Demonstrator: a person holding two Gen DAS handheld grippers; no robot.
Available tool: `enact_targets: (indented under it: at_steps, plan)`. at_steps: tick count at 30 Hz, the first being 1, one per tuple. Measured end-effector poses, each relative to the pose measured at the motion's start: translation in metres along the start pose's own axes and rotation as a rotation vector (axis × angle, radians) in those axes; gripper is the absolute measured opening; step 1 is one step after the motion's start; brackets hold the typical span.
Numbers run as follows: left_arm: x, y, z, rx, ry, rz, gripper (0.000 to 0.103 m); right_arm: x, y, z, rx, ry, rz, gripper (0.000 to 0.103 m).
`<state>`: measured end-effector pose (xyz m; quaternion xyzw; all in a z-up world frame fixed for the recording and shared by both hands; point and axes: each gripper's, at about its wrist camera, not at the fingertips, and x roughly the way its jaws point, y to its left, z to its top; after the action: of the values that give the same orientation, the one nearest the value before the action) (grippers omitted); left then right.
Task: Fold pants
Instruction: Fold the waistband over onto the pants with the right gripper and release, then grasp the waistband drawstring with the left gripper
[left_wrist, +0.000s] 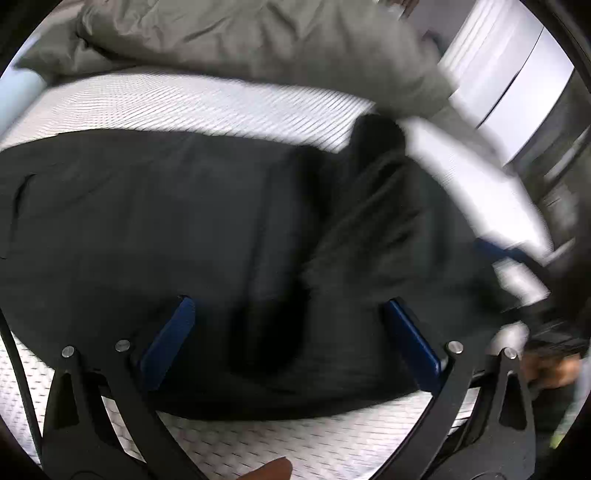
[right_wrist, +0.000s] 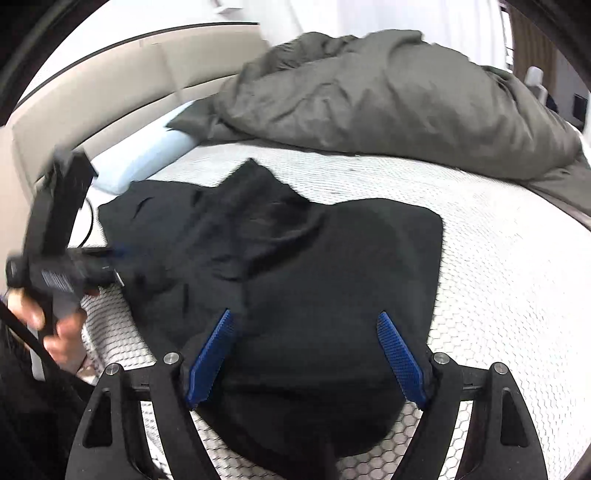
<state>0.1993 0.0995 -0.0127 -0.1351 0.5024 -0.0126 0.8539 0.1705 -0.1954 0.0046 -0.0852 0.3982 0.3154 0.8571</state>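
Two grippers spread wide above black pants (right_wrist: 295, 266), nothing pinched: left gripper (left_wrist: 291, 332) and right gripper (right_wrist: 306, 350) both over cloth lying part-folded on mattress (right_wrist: 517, 295). Long axis running left-right across both views; right gripper nearer the rumpled folded-over end.

You are looking at black pants (right_wrist: 314, 266) of matt, soft cloth, creasing into folds and giving back no shine. They are lying on a white mattress (right_wrist: 517, 266) whose quilted fabric is showing a fine honeycomb texture. The grey-green duvet (right_wrist: 388, 96) is looking like smooth, crumpled cloth with a faint sheen. The right gripper (right_wrist: 306, 354) is showing matt black plastic arms, shiny metal pins and blue pads (right_wrist: 400, 356) with a rough, knurled grid. The left gripper (left_wrist: 291, 343) is wearing the same blue pads, smoother-looking in the blur. The headboard (right_wrist: 110, 88) is appearing padded, beige and matt.
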Motion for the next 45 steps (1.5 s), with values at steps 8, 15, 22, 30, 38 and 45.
enact_targets:
  at_steps: [8, 15, 22, 30, 38, 45]
  plan:
    - [-0.005, 0.003, -0.010, 0.039, 0.002, 0.057, 0.102, 0.007, 0.013, 0.006, -0.037, -0.002, 0.001, 0.081]
    - [-0.028, 0.007, 0.012, -0.060, -0.093, -0.126, 0.098, 0.006, 0.012, 0.004, -0.043, 0.021, -0.022, 0.081]
    - [0.005, -0.014, 0.067, -0.122, -0.106, -0.220, 0.056, 0.003, 0.001, -0.002, -0.018, 0.024, -0.003, 0.081]
    - [0.014, -0.007, 0.071, -0.165, -0.152, -0.193, 0.010, 0.009, -0.014, -0.011, 0.009, 0.058, -0.005, 0.081]
    - [0.040, 0.025, 0.069, -0.246, -0.064, -0.038, 0.036, 0.011, -0.017, -0.014, 0.028, 0.078, 0.004, 0.082]
    - [0.014, 0.044, 0.051, -0.267, -0.041, -0.086, 0.064, 0.001, -0.038, -0.011, 0.116, 0.057, 0.077, 0.082]
